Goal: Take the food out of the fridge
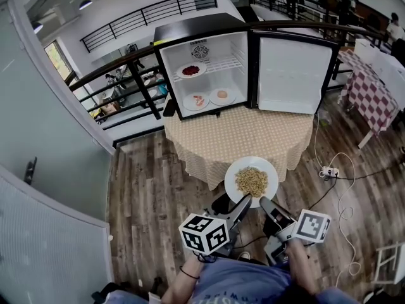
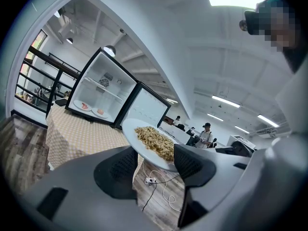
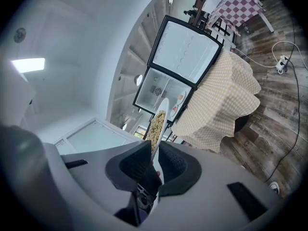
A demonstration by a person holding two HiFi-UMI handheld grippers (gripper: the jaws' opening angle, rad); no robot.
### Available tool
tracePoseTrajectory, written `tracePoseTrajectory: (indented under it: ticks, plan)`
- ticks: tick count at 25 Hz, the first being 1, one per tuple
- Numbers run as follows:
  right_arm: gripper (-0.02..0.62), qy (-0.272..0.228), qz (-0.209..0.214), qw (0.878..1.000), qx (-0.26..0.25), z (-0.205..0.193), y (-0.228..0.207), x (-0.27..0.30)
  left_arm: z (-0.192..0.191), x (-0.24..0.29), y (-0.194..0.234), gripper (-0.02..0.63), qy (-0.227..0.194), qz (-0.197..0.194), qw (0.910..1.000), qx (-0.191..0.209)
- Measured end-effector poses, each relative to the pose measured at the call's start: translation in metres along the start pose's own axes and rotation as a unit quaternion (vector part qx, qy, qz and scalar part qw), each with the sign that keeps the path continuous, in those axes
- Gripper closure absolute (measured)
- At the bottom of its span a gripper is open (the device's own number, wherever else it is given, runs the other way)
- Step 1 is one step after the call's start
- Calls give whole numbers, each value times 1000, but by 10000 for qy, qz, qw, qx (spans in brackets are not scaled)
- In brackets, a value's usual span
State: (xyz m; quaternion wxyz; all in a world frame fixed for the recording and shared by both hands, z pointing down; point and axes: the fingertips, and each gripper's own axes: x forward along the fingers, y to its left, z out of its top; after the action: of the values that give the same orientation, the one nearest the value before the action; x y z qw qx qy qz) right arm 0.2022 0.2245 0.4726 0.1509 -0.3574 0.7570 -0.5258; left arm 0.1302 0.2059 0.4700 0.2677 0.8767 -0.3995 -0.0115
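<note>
Head view: round white plate [image 1: 269, 170] heaped with pale yellow noodles [image 1: 252, 182] hangs over wooden floor [image 1: 152, 189] before the cloth-covered table [image 1: 240, 132], right gripper [image 1: 264, 202] clamped on its rim, left gripper [image 1: 245, 199] with jaws apart

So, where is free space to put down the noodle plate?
The tablecloth is bare from the fridge front to its near edge. Crowded: the fridge floor, filled by a left plate and a right plate. The upper shelf is free right of the red-food plate.

Fridge food [image 1: 190, 70] (three plates [image 1: 186, 100]) looks too small to identify.
</note>
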Motion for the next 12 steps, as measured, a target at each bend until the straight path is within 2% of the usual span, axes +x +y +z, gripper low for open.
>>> tracePoseTrajectory:
  ticks: [7,12]
  plan:
    - [540,3,270,9996,113,-1,6,5,-1,0,2,362,30,25,10000,-48]
    - [540,4,232,9997,120,0,4,4,-1,1,1,362,42,27,10000,-41]
